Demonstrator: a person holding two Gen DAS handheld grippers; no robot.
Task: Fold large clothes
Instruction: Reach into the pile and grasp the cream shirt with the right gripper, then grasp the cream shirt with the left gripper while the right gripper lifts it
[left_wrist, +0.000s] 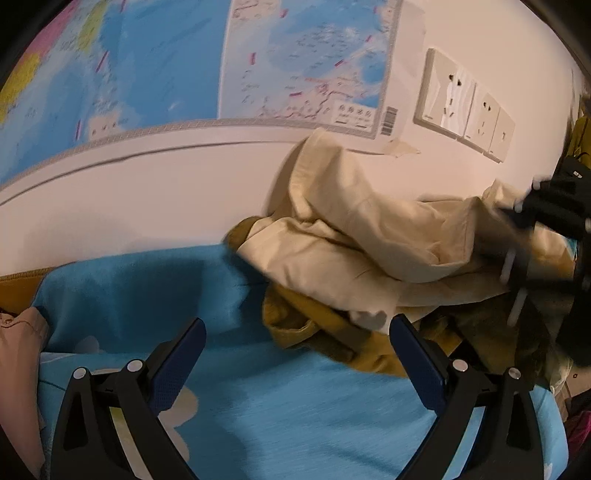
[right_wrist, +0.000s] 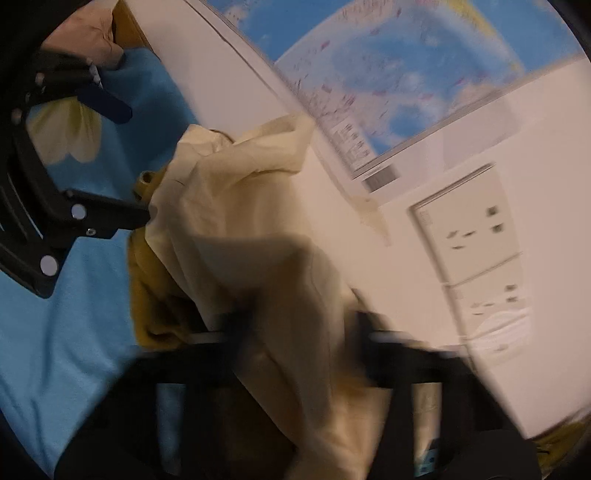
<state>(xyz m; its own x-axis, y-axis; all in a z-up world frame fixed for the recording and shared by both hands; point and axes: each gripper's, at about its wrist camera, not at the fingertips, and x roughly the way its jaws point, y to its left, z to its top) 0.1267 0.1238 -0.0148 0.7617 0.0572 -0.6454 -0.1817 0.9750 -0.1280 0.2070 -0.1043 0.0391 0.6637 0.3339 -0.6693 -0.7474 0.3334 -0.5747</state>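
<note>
Hoisted off the blue bedsheet (left_wrist: 258, 406) by the clamped right gripper (right_wrist: 295, 332), cream garment (left_wrist: 351, 236), for spreading; left gripper (left_wrist: 297, 354) waiting wide open.

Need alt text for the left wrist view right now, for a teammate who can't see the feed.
The open left gripper hovers over a blue bedsheet, empty, facing a crumpled cream garment piled on a mustard one against the wall. The blurred right gripper reaches into the cream fabric; a wall map and power sockets hang behind.
</note>
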